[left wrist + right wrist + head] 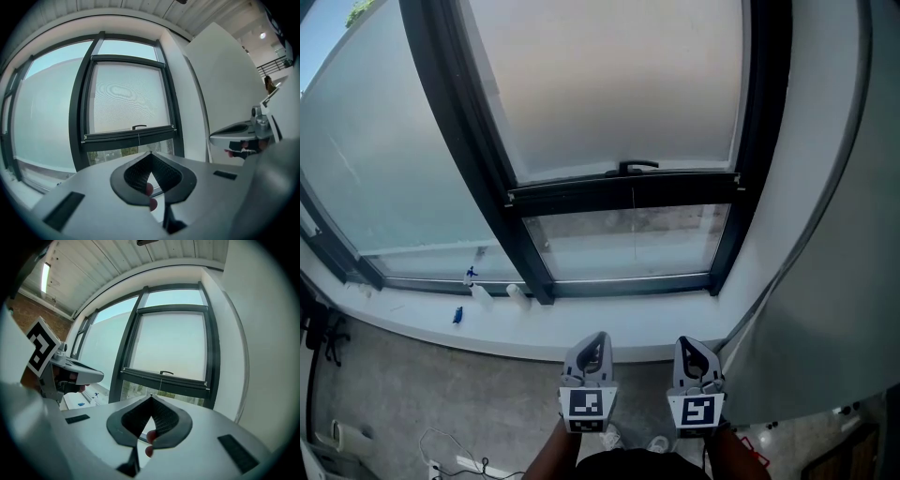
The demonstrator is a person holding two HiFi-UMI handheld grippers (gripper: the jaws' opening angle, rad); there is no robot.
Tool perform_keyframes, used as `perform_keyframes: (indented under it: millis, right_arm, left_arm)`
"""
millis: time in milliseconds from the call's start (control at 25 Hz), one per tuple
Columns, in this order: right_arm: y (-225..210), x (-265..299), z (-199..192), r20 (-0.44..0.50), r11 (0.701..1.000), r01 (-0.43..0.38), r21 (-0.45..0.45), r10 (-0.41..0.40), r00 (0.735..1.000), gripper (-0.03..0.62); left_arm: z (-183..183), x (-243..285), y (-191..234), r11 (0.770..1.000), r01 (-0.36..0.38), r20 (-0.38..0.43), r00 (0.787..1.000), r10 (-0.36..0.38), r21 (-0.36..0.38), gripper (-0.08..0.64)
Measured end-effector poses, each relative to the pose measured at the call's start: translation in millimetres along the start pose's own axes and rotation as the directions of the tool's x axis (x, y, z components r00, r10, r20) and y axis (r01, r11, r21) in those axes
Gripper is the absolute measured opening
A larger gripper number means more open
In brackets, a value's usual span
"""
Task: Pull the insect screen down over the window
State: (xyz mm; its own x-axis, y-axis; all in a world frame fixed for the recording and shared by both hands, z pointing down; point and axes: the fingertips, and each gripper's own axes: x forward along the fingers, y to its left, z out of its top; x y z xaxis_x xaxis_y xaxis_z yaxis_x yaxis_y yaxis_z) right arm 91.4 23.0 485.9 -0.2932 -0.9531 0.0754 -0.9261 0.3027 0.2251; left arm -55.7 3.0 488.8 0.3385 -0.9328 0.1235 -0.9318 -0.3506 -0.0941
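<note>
The insect screen (pixel 609 84) hangs partway down the dark-framed window (pixel 459 141). Its bottom bar (pixel 623 192) carries a small black handle (pixel 636 167), and a thin cord (pixel 633 230) hangs from it over the uncovered strip of glass (pixel 628 246). My left gripper (pixel 599 337) and right gripper (pixel 685 342) are side by side low in the head view, well short of the sill, both shut with nothing in them. In the left gripper view the shut tips (pixel 150 153) point just below the bar (pixel 131 137). In the right gripper view the tips (pixel 151 398) sit under the bar (pixel 164 383) and handle (pixel 166 373).
A white sill (pixel 516 328) runs under the window with a small spray bottle (pixel 476 284) and a blue item (pixel 457 315). A white wall (pixel 787 234) and a grey panel (pixel 834 319) close the right side. Cables (pixel 450 455) lie on the floor at lower left.
</note>
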Motion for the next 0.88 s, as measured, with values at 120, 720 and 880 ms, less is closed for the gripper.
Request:
perform_keyframes:
  millis: [120,720,880]
  right_arm:
    - [-6.4,-5.2,-1.6,0.012,1.000,0.013,0.007,-0.013,1.000,0.003]
    - [-6.8,-12.2,0.4,0.064,0.999,0.018,0.044,-0.021,0.998,0.003]
    - [-4.4,-13.5,-0.3,0.068,0.999,0.015,0.052,-0.019,0.998,0.003]
  left_arm:
    - [-1.9,-2.4,-3.2,1.000,-0.014,-0.003,1.000,0.014,-0.007,0.003]
    - [-12.2,-16.0,-7.9,0.998,-0.070,-0.018,0.997,0.071,0.004,0.003]
    - [-17.2,-17.8,-9.6,0.998,-0.065,-0.033,0.997,0.066,0.025,0.003]
